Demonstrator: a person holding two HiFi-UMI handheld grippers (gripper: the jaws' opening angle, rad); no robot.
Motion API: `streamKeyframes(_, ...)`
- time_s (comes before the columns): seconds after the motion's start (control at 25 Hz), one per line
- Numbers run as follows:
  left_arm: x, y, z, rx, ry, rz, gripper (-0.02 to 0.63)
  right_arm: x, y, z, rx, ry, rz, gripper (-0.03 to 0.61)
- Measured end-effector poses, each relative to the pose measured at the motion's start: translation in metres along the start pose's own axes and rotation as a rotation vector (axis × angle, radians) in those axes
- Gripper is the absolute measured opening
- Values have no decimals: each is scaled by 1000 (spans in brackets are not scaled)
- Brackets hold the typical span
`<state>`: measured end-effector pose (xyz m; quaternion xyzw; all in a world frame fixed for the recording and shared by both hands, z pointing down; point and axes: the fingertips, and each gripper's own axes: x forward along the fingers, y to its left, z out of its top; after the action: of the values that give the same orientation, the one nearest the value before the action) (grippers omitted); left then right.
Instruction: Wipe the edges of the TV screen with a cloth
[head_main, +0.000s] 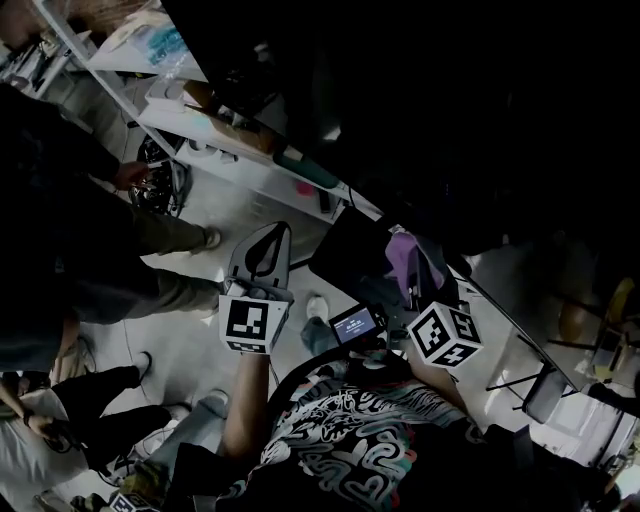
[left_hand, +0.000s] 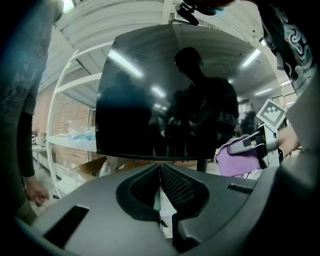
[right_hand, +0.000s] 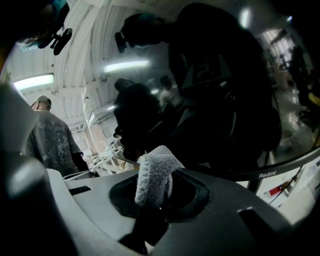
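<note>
The TV screen (left_hand: 170, 95) is a dark glossy panel on a stand, and it fills the left gripper view. My left gripper (left_hand: 160, 172) points at its bottom edge from a short way back, jaws shut with nothing between them. In the head view the left gripper (head_main: 270, 240) is left of the TV (head_main: 450, 110). My right gripper (right_hand: 152, 192) is shut on a fluffy cloth (right_hand: 155, 177), close under the TV's lower bezel (right_hand: 270, 172). The cloth shows purple (head_main: 404, 256) in the head view, at the right gripper (head_main: 410, 278), and again as the purple cloth (left_hand: 239, 159) at the right.
White shelving (head_main: 200, 125) with boxes and bags runs behind and left of the TV. People stand at the left (head_main: 100, 250), one in a grey shirt (right_hand: 52, 142). A folding chair (head_main: 545, 392) stands at the lower right. A small lit display (head_main: 355, 323) is between the grippers.
</note>
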<state>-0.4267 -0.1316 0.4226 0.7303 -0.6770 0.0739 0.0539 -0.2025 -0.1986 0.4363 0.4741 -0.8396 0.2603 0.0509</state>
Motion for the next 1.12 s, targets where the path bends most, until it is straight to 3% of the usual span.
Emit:
streamKeyframes(0.24, 22, 37, -1, -3, -1, -19, 19, 36, 23, -5, 23, 31, 5, 92)
streamKeyframes(1.12, 38, 34, 22, 19, -8, -42, 18, 40, 35, 4, 76, 26, 32, 92)
